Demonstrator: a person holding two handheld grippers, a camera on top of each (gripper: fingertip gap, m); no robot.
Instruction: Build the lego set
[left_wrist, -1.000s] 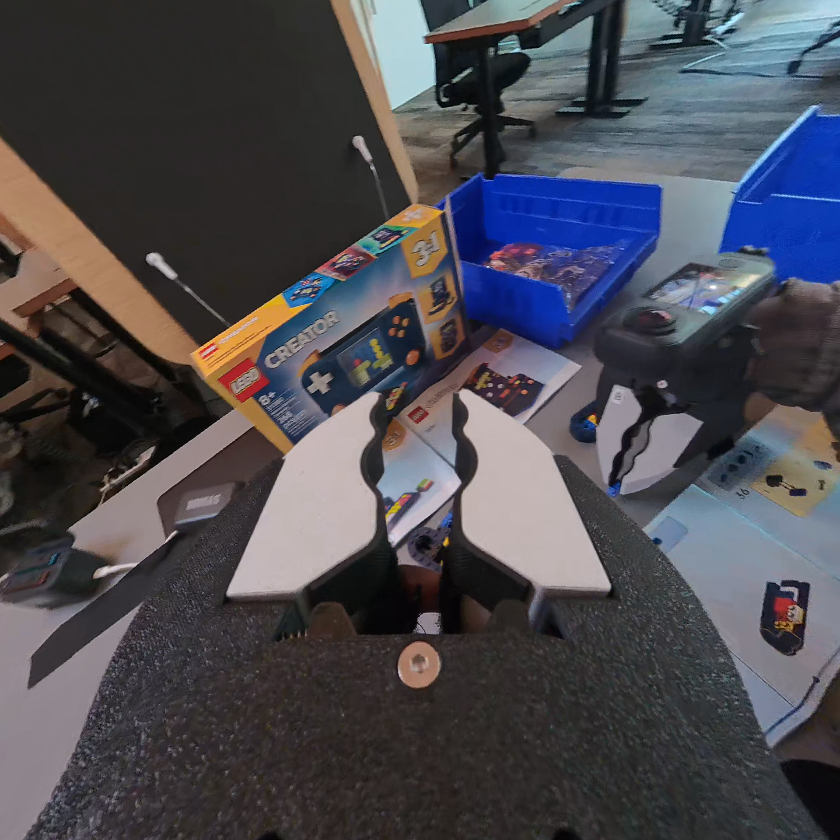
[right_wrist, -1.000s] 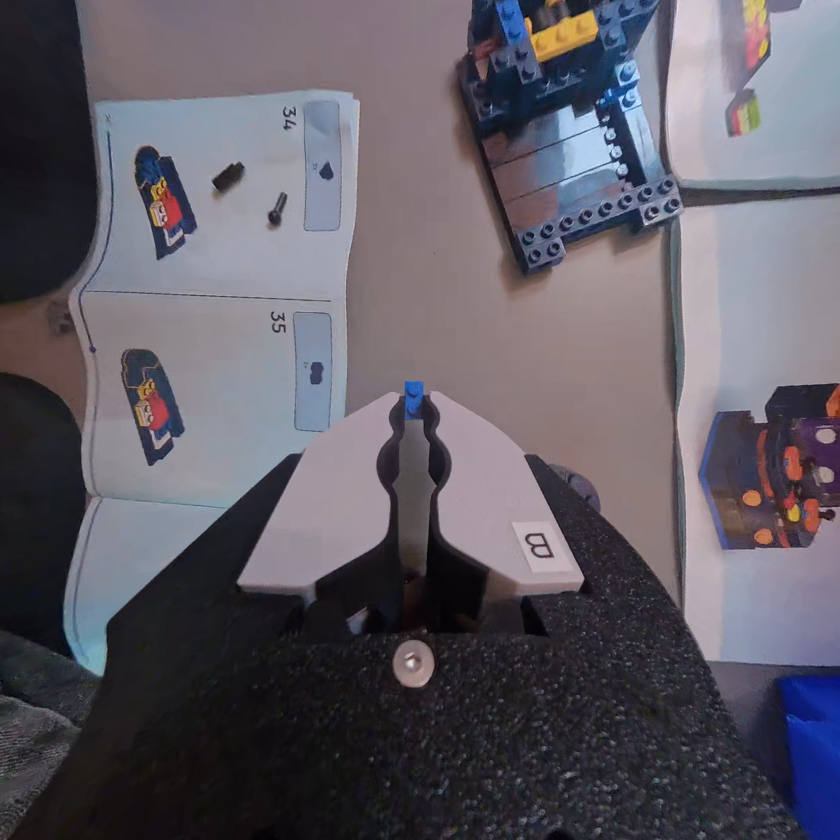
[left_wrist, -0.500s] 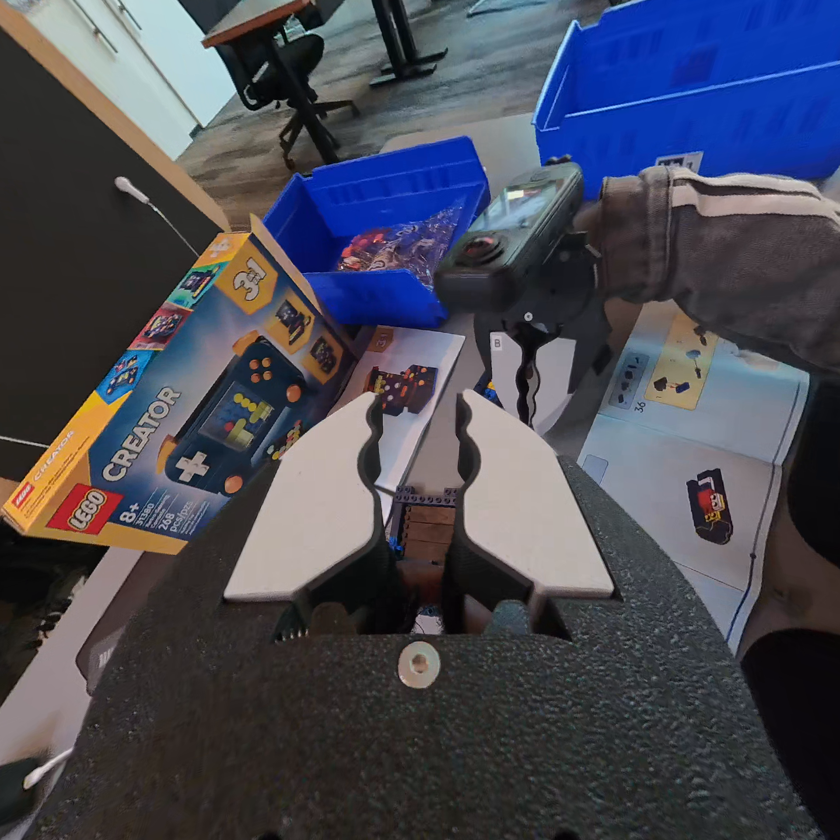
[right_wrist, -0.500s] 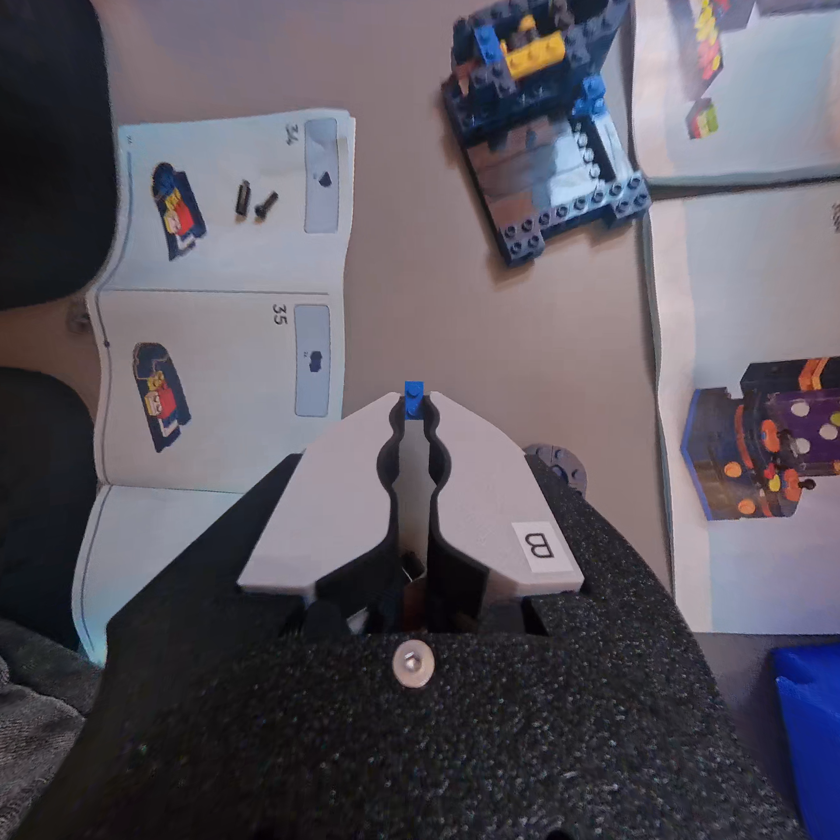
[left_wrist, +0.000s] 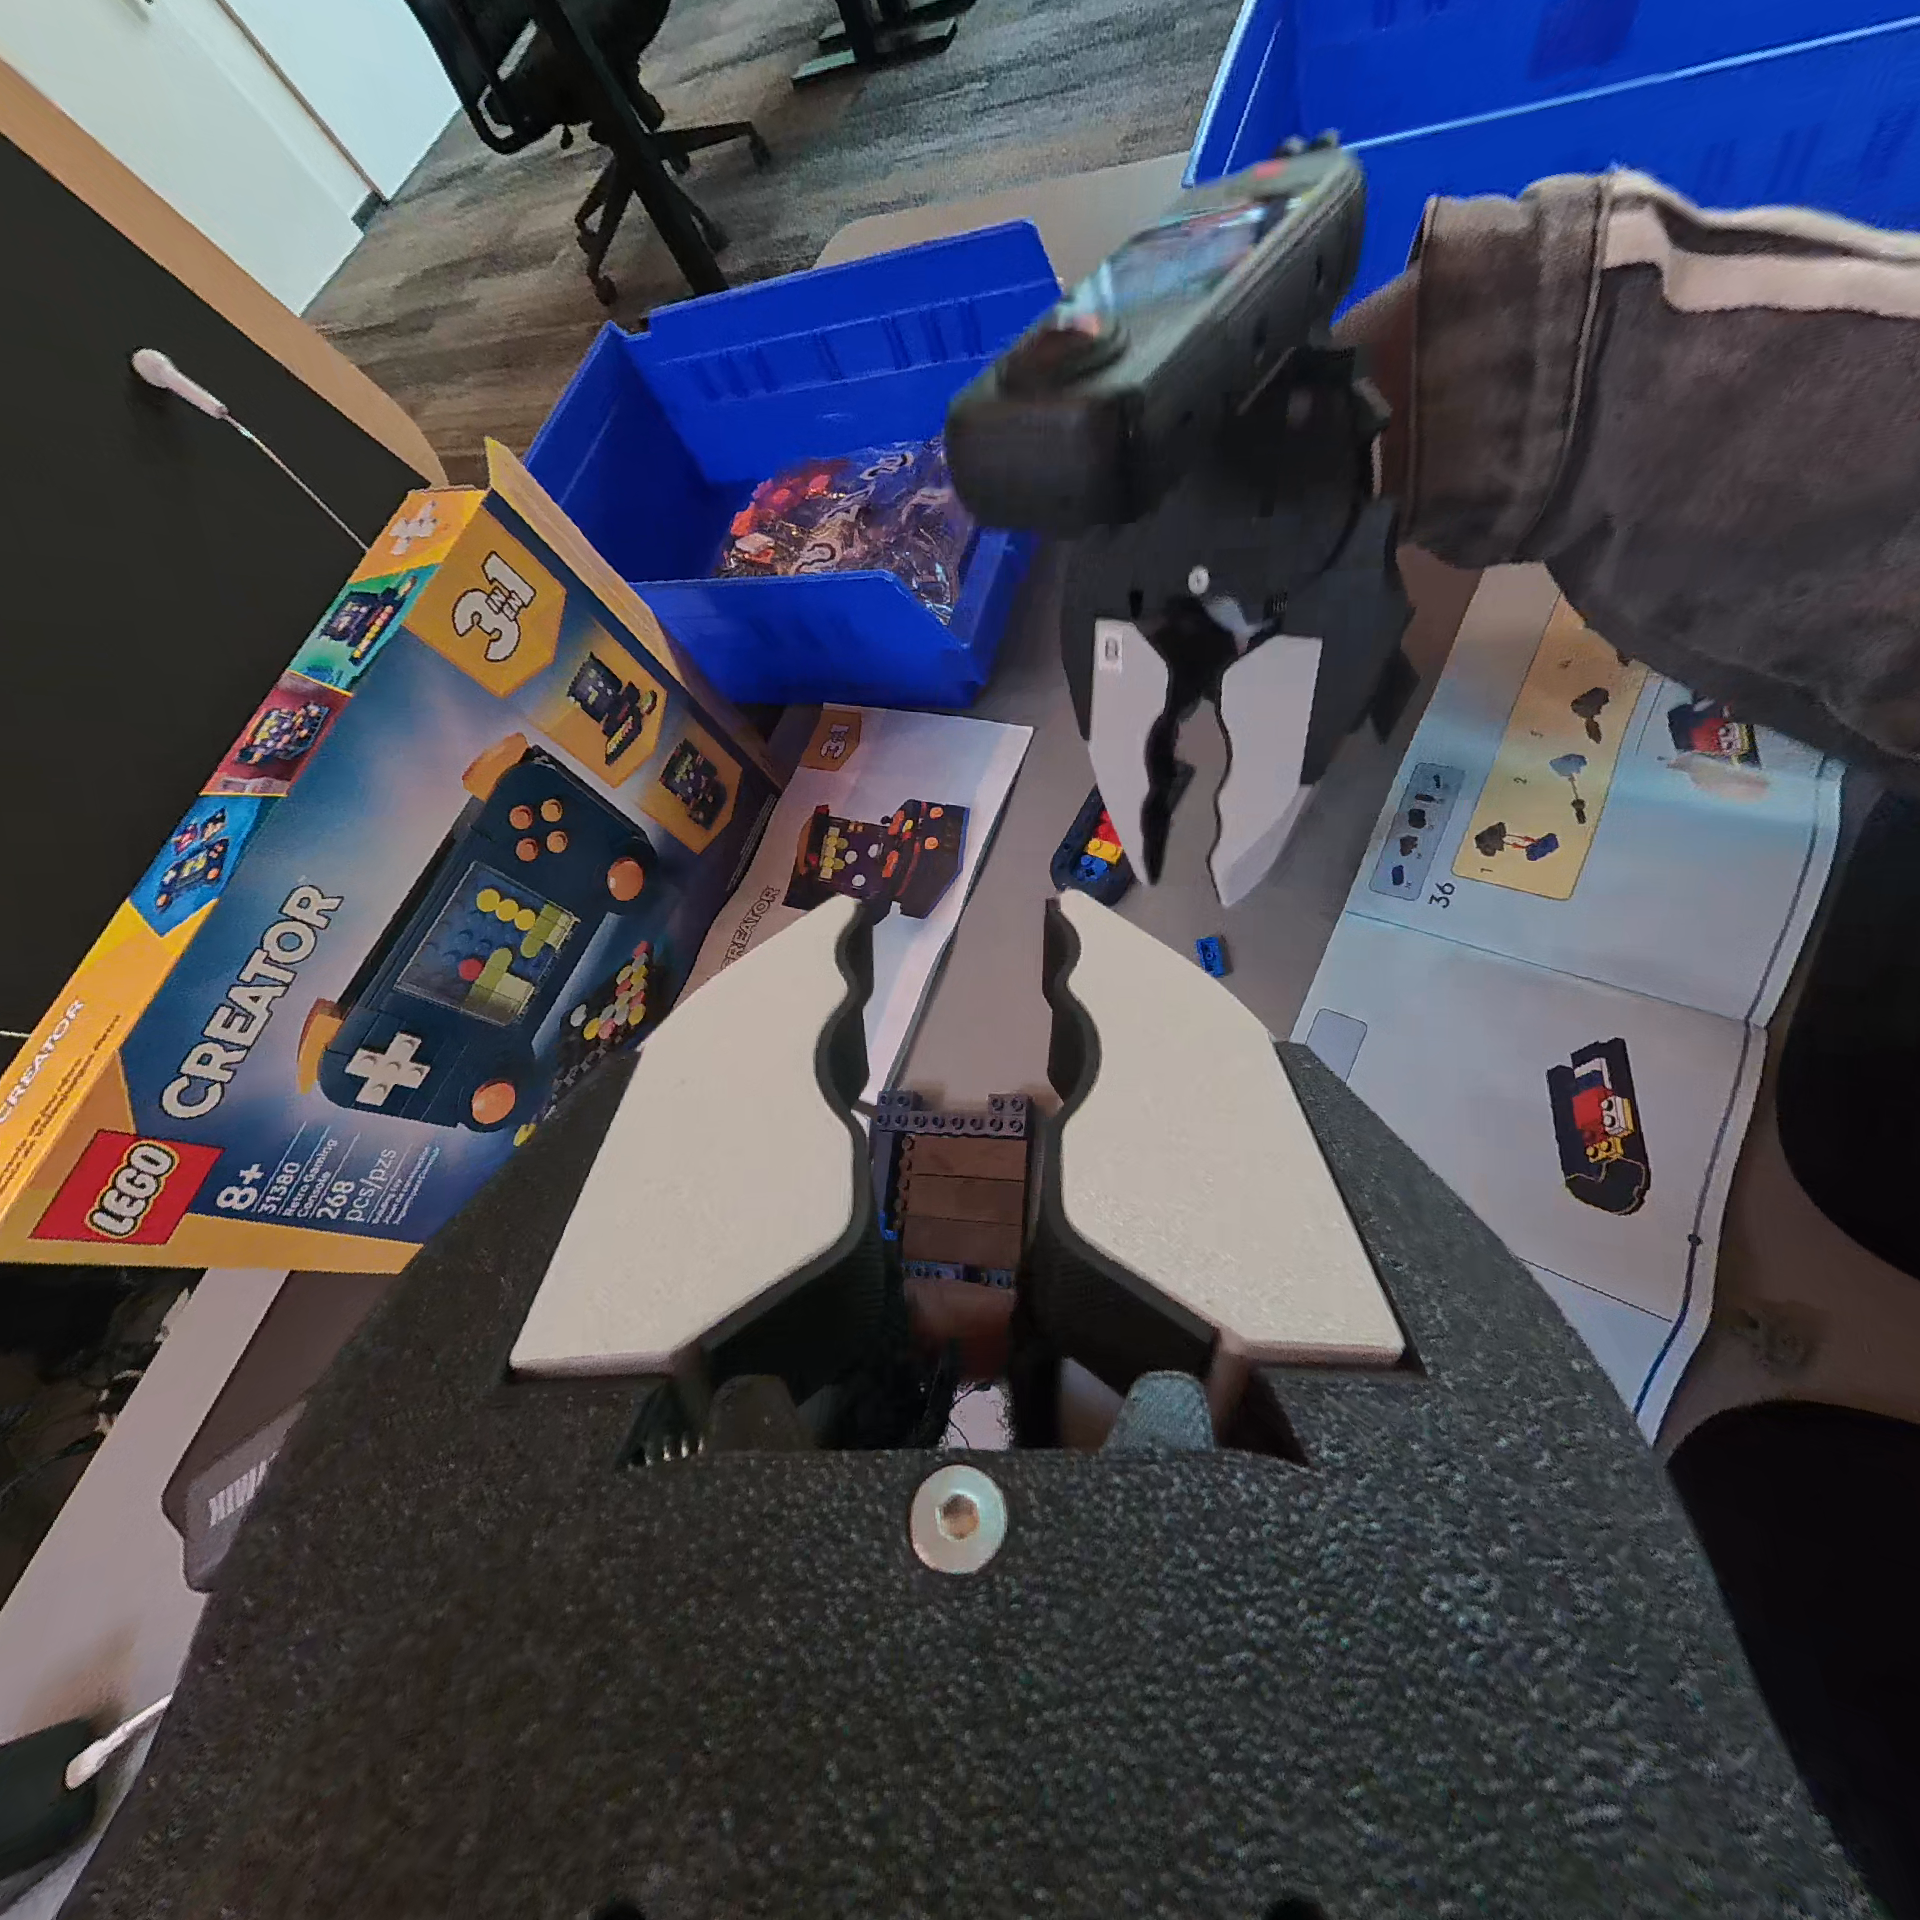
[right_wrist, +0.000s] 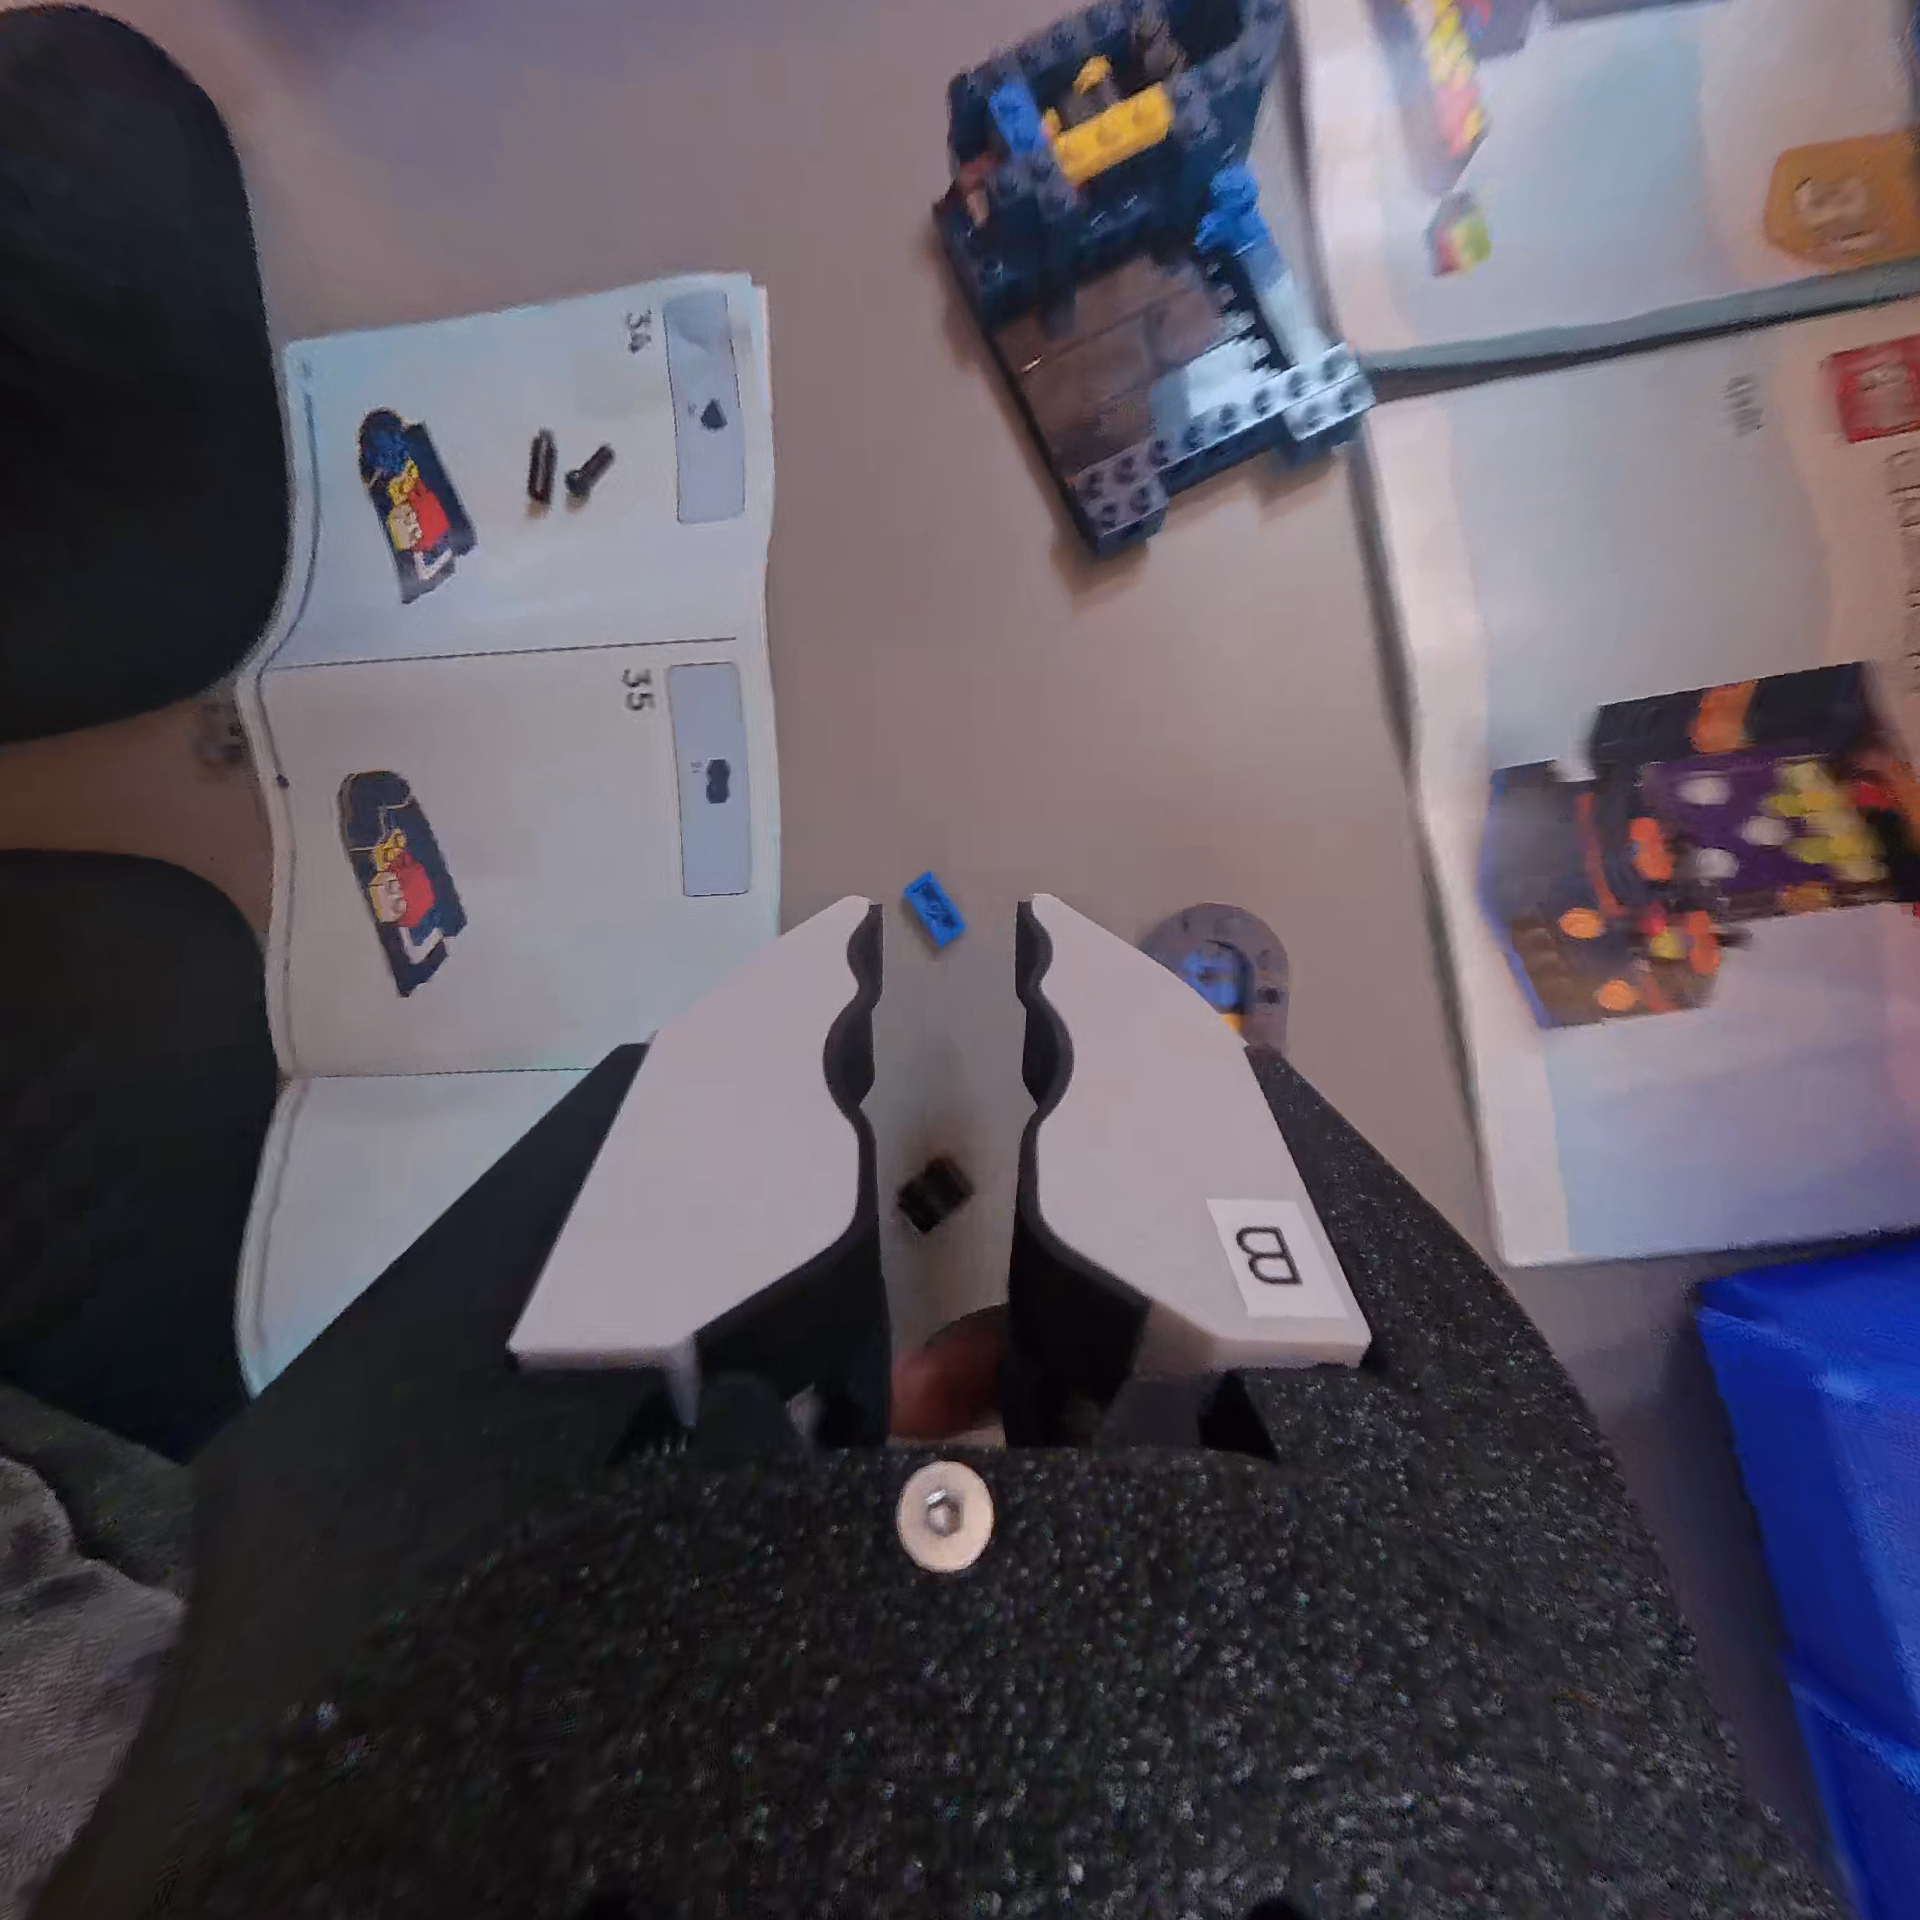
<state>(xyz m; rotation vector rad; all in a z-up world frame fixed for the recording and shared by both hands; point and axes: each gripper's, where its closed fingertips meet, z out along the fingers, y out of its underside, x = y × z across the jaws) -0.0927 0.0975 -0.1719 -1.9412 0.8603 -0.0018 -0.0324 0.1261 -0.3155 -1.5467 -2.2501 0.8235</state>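
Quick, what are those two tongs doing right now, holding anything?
Left tongs: open, holding nothing; a dark brick model lies on the table below.
Right tongs: open, holding nothing; a small blue brick lies loose at the tips.

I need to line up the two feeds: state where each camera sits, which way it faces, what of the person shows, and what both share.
Left wrist view: on the left gripper, facing forward across the table toward the toy box; a sleeve shows.
Right wrist view: on the right gripper, facing straight down.
Shared: small blue brick, brick model.
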